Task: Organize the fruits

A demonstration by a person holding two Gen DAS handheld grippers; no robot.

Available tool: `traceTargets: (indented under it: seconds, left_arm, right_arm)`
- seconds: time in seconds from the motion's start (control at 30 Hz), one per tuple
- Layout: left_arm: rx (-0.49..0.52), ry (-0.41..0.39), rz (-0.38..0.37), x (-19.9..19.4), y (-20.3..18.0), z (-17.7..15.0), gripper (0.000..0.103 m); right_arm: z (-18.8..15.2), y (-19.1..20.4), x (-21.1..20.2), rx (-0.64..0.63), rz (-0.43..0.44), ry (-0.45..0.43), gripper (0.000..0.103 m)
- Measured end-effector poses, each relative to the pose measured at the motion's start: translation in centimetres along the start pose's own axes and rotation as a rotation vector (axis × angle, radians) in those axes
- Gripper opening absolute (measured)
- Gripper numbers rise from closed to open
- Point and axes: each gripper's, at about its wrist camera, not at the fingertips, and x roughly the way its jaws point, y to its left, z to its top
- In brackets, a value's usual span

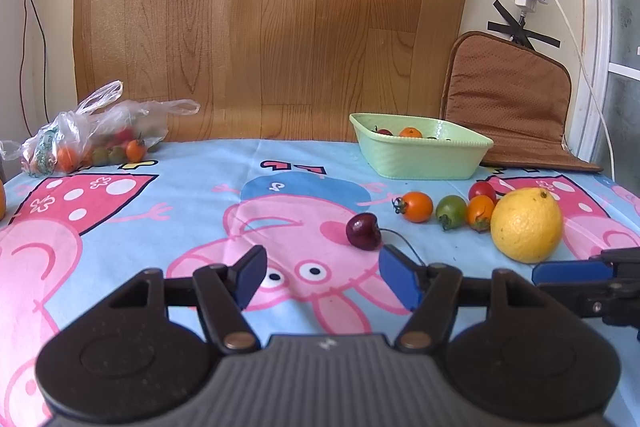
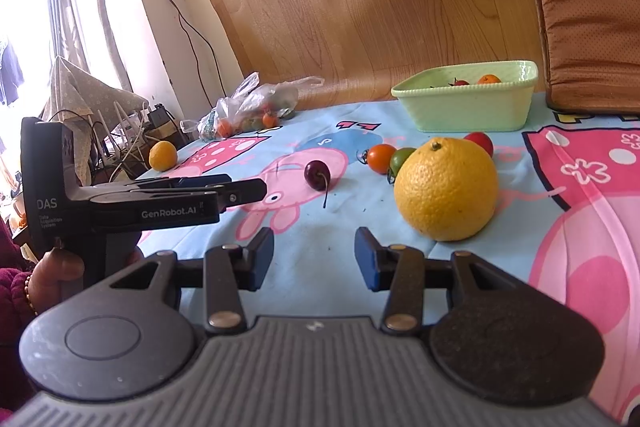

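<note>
A dark red cherry with a long stem lies on the cartoon tablecloth, just beyond my left gripper, which stands open with nothing between its blue pads. To the right lie an orange cherry tomato, a green one, another orange one, a red one and a big yellow orange. The pale green basket behind them holds a few small fruits. My right gripper is open and empty, short of the yellow orange and the cherry.
A clear plastic bag of small tomatoes sits at the far left by the wood-pattern board. A small orange lies near the table's left edge. A brown cushion leans behind the basket. A hand holds the left gripper.
</note>
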Motion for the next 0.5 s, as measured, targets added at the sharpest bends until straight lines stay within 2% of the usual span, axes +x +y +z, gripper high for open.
traceTargets:
  seconds: [0.5]
  left_arm:
    - [-0.011, -0.007, -0.006, -0.03, 0.09, 0.05, 0.064]
  right_arm:
    - [0.02, -0.06, -0.17, 0.000, 0.006, -0.003, 0.047]
